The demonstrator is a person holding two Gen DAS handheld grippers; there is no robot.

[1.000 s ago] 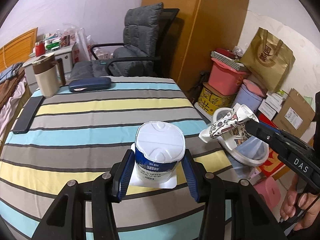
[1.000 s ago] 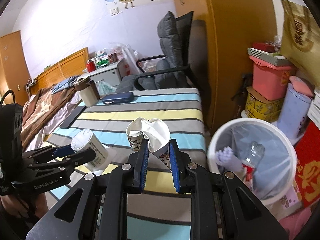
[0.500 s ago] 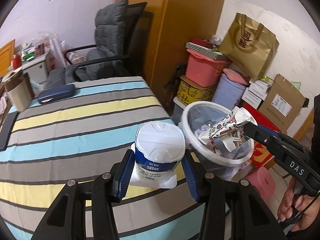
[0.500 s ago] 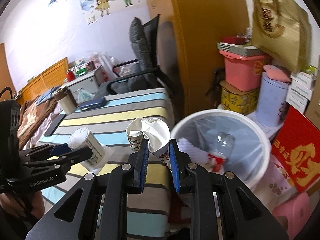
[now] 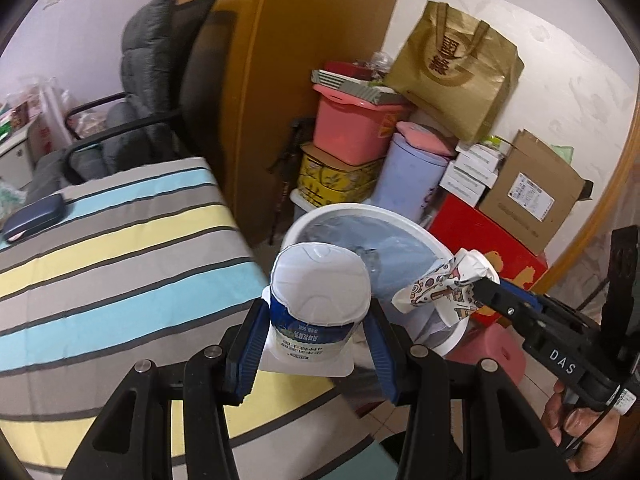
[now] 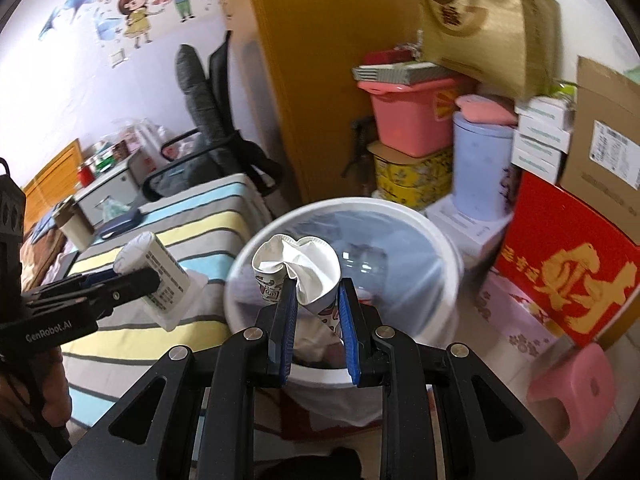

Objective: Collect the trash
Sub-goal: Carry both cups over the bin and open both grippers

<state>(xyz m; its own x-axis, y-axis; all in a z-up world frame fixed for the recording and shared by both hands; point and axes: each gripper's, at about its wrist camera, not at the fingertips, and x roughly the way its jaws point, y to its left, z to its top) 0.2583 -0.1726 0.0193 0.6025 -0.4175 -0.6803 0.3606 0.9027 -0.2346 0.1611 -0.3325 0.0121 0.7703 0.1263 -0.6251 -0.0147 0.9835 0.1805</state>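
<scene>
My left gripper (image 5: pixel 316 344) is shut on a white and blue yogurt cup (image 5: pixel 318 300), held at the striped table's right edge beside the bin; the cup also shows in the right wrist view (image 6: pixel 160 276). My right gripper (image 6: pixel 316 312) is shut on a crumpled patterned paper cup (image 6: pixel 298 272), held over the near rim of the white trash bin (image 6: pixel 440 248). The paper cup (image 5: pixel 440 288) and the bin (image 5: pixel 400 220) also show in the left wrist view. The bin has a liner and holds a clear bottle (image 6: pixel 360 260) and other trash.
The striped table (image 5: pixel 100 260) carries a dark blue case (image 5: pixel 32 216). Behind the bin stand a pink tub (image 6: pixel 412 116), a lilac container (image 6: pixel 480 172), a yellow box, a red box (image 6: pixel 560 264) and cartons. A pink stool (image 6: pixel 572 392) stands at right. A grey chair (image 5: pixel 132 100) is behind the table.
Both grippers have swung right from over the table toward the bin, still holding their cups. The paper cup is now over the bin's near rim.
</scene>
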